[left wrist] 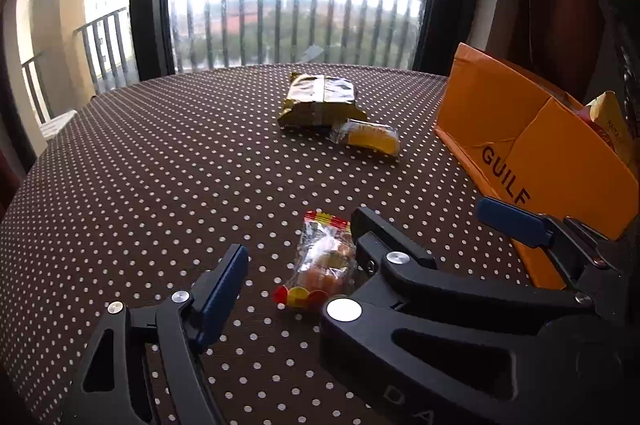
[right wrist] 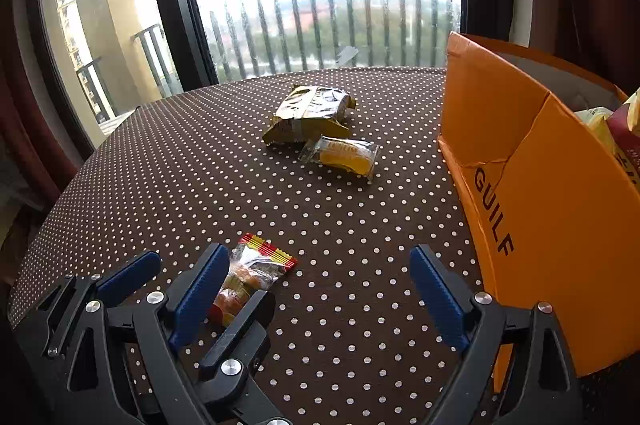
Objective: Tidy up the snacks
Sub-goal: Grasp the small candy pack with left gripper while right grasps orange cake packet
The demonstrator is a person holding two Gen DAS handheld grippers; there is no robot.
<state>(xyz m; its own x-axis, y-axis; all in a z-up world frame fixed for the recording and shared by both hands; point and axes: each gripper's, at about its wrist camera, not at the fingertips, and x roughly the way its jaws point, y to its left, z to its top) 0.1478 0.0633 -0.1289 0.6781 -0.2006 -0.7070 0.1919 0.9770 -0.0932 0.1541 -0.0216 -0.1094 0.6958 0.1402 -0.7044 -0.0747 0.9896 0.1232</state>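
A clear candy packet (left wrist: 324,261) with a red and yellow striped seal lies on the dotted tablecloth. My left gripper (left wrist: 316,257) hangs open over it, its blue left pad (left wrist: 224,289) clear of the wrapper. My right gripper (right wrist: 318,253) is open too and overlaps the left one. In the right wrist view the candy packet (right wrist: 256,273) shows just past its left pad (right wrist: 200,297). No pad presses on the packet. Farther back lie a gold foil packet (left wrist: 320,101) and a yellow cake in clear wrap (left wrist: 368,137).
An orange cardboard box (right wrist: 540,205) marked GUILF stands at the right, with snack packets (right wrist: 624,133) inside. The round table (left wrist: 140,165) with its brown dotted cloth ends near a window with a balcony railing. Dark curtains hang at both sides.
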